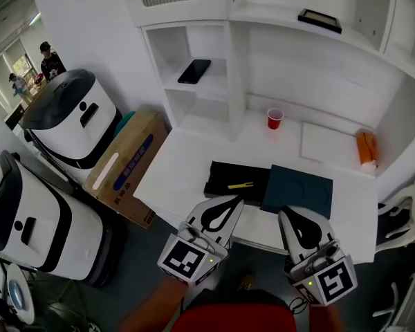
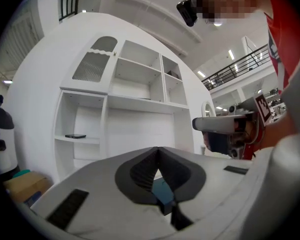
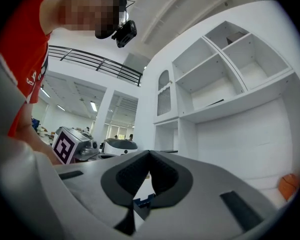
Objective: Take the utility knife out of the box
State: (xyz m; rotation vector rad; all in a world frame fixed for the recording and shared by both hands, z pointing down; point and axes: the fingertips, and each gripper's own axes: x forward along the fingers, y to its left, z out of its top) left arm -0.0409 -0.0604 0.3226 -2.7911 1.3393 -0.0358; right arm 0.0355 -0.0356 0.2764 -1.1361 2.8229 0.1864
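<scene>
Yellow, the knife (image 1: 240,185) lies inside the open black box (image 1: 221,173) on the white desk (image 1: 173,164), just ahead of the left gripper (image 1: 232,202), whose jaws are clenched together on nothing. Beside it, the right gripper (image 1: 289,215) is likewise closed and empty, its tip near the dark lid (image 1: 301,192) that lies just right of the box.

The utility knife (image 1: 240,185) lies in the box (image 1: 220,172) near the tabletop's (image 1: 180,159) front edge (lid (image 1: 299,191) against its right side); a cup (image 1: 274,118) stands behind.
</scene>
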